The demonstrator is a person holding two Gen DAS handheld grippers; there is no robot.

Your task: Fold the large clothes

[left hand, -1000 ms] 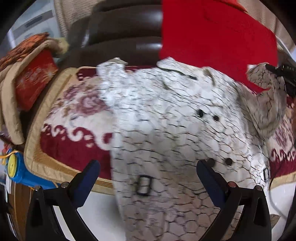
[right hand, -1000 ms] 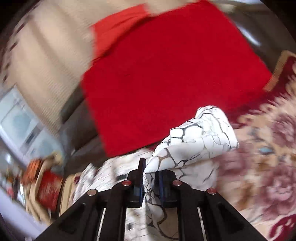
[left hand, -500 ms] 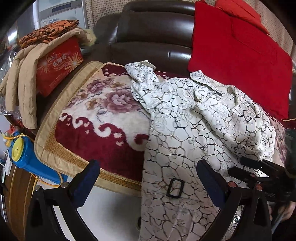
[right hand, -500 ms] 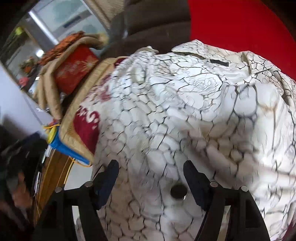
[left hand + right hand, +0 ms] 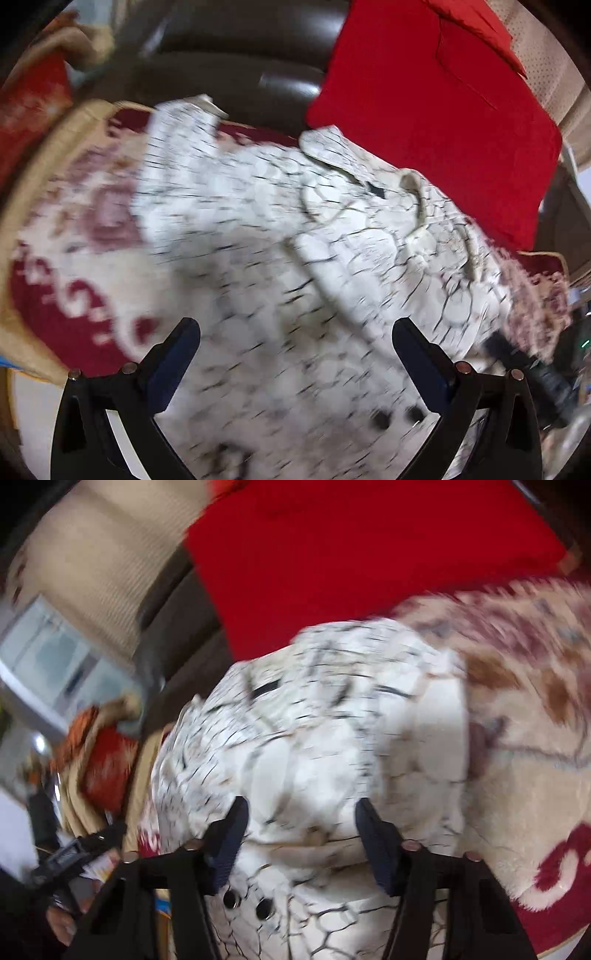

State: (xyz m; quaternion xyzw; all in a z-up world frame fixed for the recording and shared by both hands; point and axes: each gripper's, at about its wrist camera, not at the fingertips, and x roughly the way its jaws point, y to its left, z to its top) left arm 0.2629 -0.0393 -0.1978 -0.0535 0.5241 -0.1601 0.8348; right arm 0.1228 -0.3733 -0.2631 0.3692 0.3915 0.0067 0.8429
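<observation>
A white coat with a black crackle pattern [image 5: 295, 240] lies spread on a floral red and cream blanket [image 5: 74, 258] on a sofa seat. Its collar points toward the sofa back and its hem hangs over the front edge. My left gripper [image 5: 295, 347] is open above the coat's lower half. My right gripper [image 5: 301, 819] is open and hovers over the coat's folded right side [image 5: 314, 738], near two dark buttons [image 5: 247, 904]. Both views are blurred by motion. The right gripper also shows at the right edge of the left wrist view [image 5: 528, 365].
A red cushion [image 5: 436, 110] leans on the dark leather sofa back [image 5: 229, 74] behind the coat. A red box under beige cloth [image 5: 103, 768] sits at the sofa's left end. The blanket [image 5: 535, 757] continues to the right of the coat.
My right gripper has let go of the sleeve it held a second ago; the sleeve now lies folded across the coat. Both grippers have shifted over the coat.
</observation>
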